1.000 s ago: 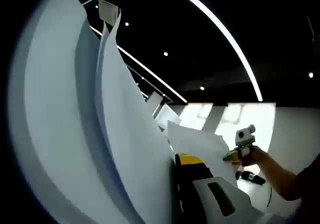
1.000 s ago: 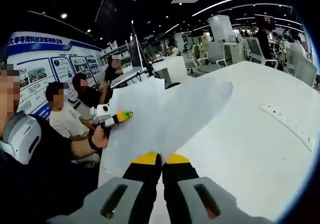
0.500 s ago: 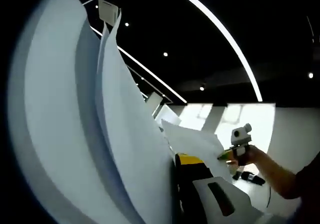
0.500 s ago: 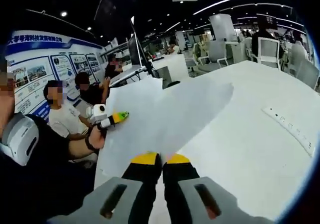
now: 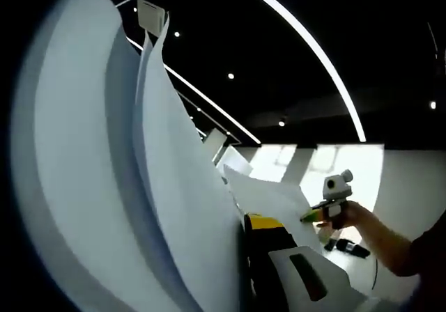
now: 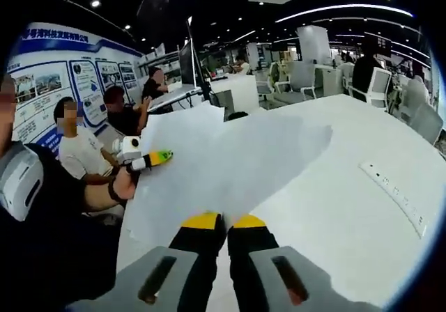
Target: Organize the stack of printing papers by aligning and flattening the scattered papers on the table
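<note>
The white printing papers (image 6: 230, 166) are lifted off the white table (image 6: 334, 235) and spread between both grippers. My right gripper (image 6: 223, 221) holds their near edge with its yellow-tipped jaws shut together. My left gripper (image 6: 159, 157), in a person's hand, is shut on their left edge. In the left gripper view the papers (image 5: 139, 186) bulge in curved layers close to the lens and hide one jaw of the left gripper (image 5: 245, 221). Beyond them, a hand holds the right gripper (image 5: 315, 218) at the far paper edge.
A white power strip (image 6: 391, 195) lies on the table to the right. Seated people (image 6: 73, 148) are at the table's left side. A monitor (image 6: 188, 65) and office chairs (image 6: 306, 75) stand behind. A small black object (image 5: 348, 246) lies under the hand.
The right gripper view has tilted slightly. In it the left gripper sits a little further left, and in the left gripper view the right gripper has edged left. Both grips are unchanged.
</note>
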{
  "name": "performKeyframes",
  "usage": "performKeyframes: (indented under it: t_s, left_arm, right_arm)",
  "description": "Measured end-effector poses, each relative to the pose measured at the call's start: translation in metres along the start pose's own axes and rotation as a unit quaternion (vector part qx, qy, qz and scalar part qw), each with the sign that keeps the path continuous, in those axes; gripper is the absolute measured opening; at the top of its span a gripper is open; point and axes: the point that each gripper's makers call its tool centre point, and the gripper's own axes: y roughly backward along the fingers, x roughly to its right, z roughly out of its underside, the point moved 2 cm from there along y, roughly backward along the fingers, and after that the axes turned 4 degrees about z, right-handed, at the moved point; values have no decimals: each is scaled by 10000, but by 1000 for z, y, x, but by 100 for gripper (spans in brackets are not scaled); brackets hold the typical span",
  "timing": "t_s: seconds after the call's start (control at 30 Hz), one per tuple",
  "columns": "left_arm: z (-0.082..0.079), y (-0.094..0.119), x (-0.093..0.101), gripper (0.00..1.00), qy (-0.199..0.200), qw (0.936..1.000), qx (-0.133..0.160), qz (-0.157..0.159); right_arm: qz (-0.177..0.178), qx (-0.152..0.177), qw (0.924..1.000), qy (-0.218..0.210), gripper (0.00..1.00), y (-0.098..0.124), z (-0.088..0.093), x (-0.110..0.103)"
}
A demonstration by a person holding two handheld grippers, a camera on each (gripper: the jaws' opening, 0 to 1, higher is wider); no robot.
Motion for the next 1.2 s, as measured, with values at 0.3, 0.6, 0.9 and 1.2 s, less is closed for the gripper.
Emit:
performKeyframes:
  t_s: [0.3,0.6,0.9,1.2]
  left_arm:
    - [0,0,-1,11,9,10000,-2,3]
    - [3,0,5,11,-20,10000,-49,37]
    - [4,0,11,15,98,9999,-27,94]
    - [1,0,4,21,292,9994,84,144]
  right_arm:
    - [243,-196,9990,334,3,-8,-4,11]
    - [223,-457,9977,439,0,-20,-14,6]
    - [334,-700,9935,836,0,-22,-12,7]
    - [196,-632,9915,1124,0,-24,-17,5]
